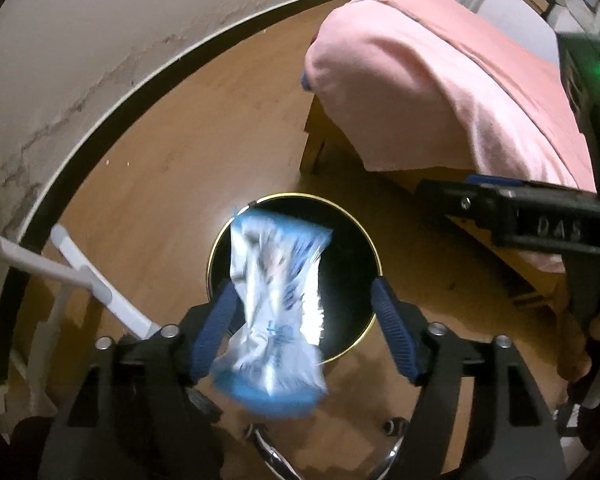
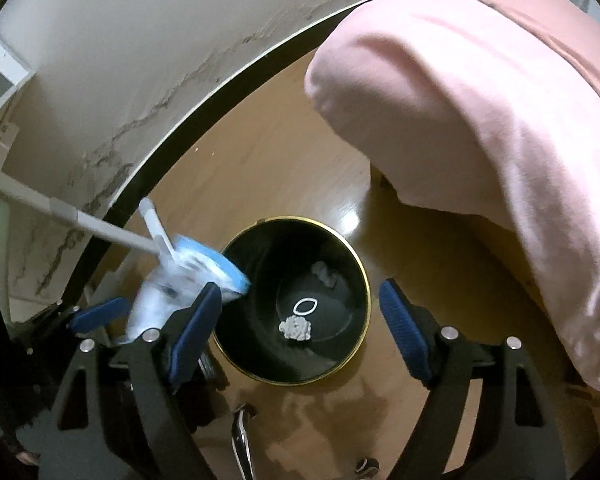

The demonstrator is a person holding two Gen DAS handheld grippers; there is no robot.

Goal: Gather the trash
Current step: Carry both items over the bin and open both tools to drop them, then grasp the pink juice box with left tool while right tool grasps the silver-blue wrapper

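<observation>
A round black bin with a gold rim point(image 1: 370, 240) point(image 2: 364, 276) stands on the wooden floor. In the left wrist view my left gripper point(image 1: 304, 316) is open above it; a blue and white plastic wrapper point(image 1: 276, 300), blurred, hangs between the pads, touching the left pad point(image 1: 216, 328), over the bin's mouth. In the right wrist view my right gripper point(image 2: 296, 320) is open and empty over the bin. The wrapper point(image 2: 188, 280) and the left gripper's blue pad point(image 2: 100, 314) show at its left. Inside the bin lie crumpled white scraps point(image 2: 296, 328) and a white ring point(image 2: 305, 306).
A bed with a pink cover point(image 1: 440, 80) point(image 2: 500, 120) stands at the right on a wooden frame point(image 1: 316, 140). A cracked white wall with dark baseboard point(image 1: 100, 112) curves at the left. A white handled tool point(image 1: 96, 280) point(image 2: 100, 232) leans at the left. The right gripper's black body point(image 1: 532, 220) reaches in from the right.
</observation>
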